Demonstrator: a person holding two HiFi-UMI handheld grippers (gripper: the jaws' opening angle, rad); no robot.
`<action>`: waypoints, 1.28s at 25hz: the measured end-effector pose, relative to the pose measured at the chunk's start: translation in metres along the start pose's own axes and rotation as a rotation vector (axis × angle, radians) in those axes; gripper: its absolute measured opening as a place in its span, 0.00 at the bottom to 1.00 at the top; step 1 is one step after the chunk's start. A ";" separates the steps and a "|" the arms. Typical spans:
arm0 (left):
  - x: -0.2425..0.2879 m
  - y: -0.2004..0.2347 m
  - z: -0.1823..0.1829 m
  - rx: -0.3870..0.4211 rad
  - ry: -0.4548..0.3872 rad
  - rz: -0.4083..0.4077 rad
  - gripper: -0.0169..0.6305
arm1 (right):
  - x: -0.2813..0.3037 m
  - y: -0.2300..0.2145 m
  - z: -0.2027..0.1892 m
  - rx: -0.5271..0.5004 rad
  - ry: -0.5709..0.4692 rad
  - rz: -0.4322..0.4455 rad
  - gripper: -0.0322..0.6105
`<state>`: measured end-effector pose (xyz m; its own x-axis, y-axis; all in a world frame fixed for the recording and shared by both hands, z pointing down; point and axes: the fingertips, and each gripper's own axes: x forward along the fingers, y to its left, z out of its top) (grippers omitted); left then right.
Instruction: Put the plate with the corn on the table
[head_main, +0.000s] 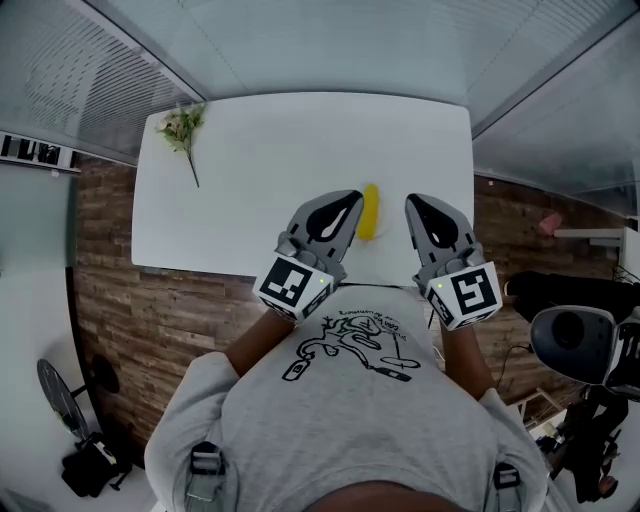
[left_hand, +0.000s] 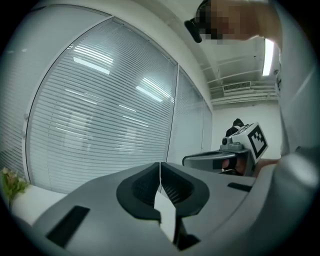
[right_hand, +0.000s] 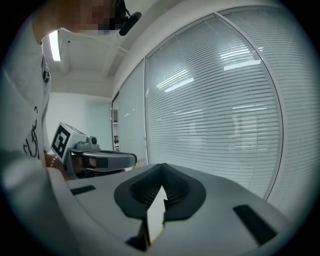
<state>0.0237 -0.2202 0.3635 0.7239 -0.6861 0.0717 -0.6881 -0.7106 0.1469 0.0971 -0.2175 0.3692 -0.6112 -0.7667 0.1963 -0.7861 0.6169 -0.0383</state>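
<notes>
A yellow corn cob (head_main: 369, 211) lies near the front edge of the white table (head_main: 280, 150), between my two grippers. I cannot pick out the plate under it against the white tabletop. My left gripper (head_main: 352, 197) is just left of the cob and my right gripper (head_main: 412, 200) just right of it. Both are shut with nothing between their tips. In the left gripper view the closed jaws of the left gripper (left_hand: 160, 166) point up toward the window blinds, with the right gripper (left_hand: 235, 152) beside them. The right gripper view shows the right gripper (right_hand: 162, 169) shut and the left gripper (right_hand: 92, 157) alongside.
A small sprig of flowers (head_main: 182, 128) lies at the table's far left corner and also shows as flowers (left_hand: 10, 182) in the left gripper view. Slatted window blinds (right_hand: 220, 100) run behind the table. A tripod and camera gear (head_main: 580, 350) stand on the right.
</notes>
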 end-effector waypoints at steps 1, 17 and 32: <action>-0.001 -0.003 0.006 0.008 -0.009 -0.007 0.06 | -0.002 0.002 0.007 -0.004 -0.005 0.003 0.06; -0.021 -0.021 0.065 0.036 -0.055 -0.035 0.06 | -0.031 0.026 0.069 -0.017 -0.071 0.018 0.06; -0.031 -0.009 0.082 0.044 -0.084 0.038 0.06 | -0.048 0.008 0.082 -0.021 -0.094 -0.064 0.06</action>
<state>0.0034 -0.2057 0.2792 0.6917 -0.7221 -0.0070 -0.7179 -0.6887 0.1016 0.1127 -0.1897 0.2794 -0.5669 -0.8172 0.1045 -0.8221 0.5693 -0.0082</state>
